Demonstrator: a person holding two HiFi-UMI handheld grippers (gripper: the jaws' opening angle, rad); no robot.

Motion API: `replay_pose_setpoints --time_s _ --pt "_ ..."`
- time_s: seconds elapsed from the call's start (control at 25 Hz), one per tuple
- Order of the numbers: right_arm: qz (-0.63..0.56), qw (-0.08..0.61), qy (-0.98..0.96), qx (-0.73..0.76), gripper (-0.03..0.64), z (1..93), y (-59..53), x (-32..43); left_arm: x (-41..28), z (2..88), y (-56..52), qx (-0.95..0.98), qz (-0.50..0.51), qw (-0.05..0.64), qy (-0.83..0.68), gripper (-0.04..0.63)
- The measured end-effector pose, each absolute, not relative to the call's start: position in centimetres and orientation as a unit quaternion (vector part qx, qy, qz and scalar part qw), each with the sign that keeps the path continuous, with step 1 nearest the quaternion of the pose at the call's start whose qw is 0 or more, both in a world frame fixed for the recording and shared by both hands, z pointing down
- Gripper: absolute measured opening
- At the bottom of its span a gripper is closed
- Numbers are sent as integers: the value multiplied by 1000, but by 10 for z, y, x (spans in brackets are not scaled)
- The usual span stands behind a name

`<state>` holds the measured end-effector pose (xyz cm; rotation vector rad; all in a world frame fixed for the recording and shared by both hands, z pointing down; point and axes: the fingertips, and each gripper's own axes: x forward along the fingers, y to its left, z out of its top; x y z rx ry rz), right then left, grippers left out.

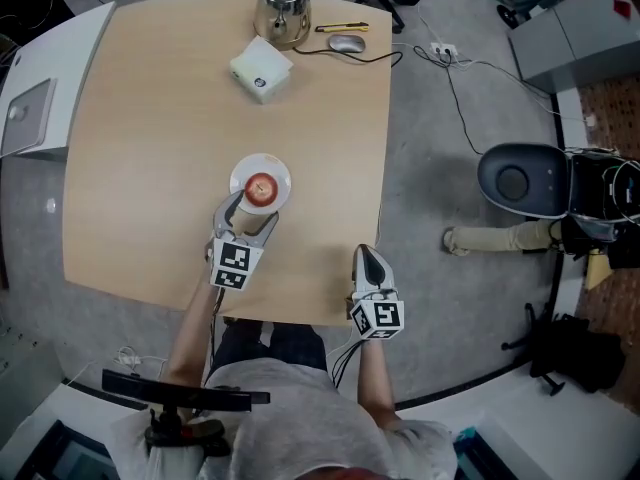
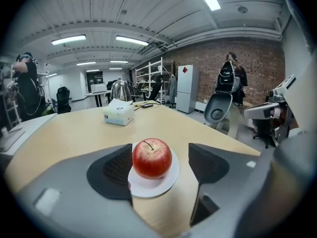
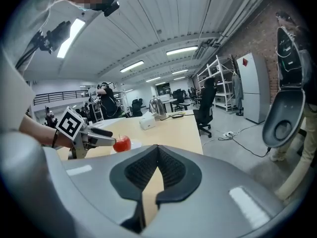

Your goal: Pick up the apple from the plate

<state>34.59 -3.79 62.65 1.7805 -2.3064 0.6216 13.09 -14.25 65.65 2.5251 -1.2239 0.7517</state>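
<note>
A red apple (image 1: 261, 187) (image 2: 152, 157) sits on a small white plate (image 1: 240, 173) (image 2: 171, 180) near the middle of the wooden table (image 1: 150, 168). My left gripper (image 1: 250, 217) (image 2: 163, 163) is open just short of the plate. Its jaws stand on either side of the apple's near half, with gaps showing, and nothing is gripped. My right gripper (image 1: 368, 258) (image 3: 157, 152) is shut and empty near the table's front right edge, well apart from the plate. In the right gripper view the apple (image 3: 122, 143) shows at the tip of the left gripper (image 3: 99, 138).
A metal kettle (image 1: 283, 13), a white box (image 1: 261, 70), a mouse (image 1: 347, 42) and a yellow-and-black tool (image 1: 342, 28) lie at the table's far end. A laptop (image 1: 25, 118) rests on a white desk at left. An office chair (image 1: 520, 178) stands right of the table.
</note>
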Motion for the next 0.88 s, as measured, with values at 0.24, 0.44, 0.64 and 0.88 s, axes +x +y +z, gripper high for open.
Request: replay_pose_setpoints --time_s 0.24,0.44,0.64,0.88 --pt "217 85 -769 596 6 636 -53 352 133 677 -160 854 268 144 -422 430" --pt "219 85 -771 592 6 639 -63 354 137 687 -167 850 278 150 -422 456" --pt "224 84 -773 588 6 643 -71 358 141 695 -172 844 294 152 -422 450" --pt "228 82 -777 581 6 651 -80 357 132 698 -179 826 320 137 -443 385"
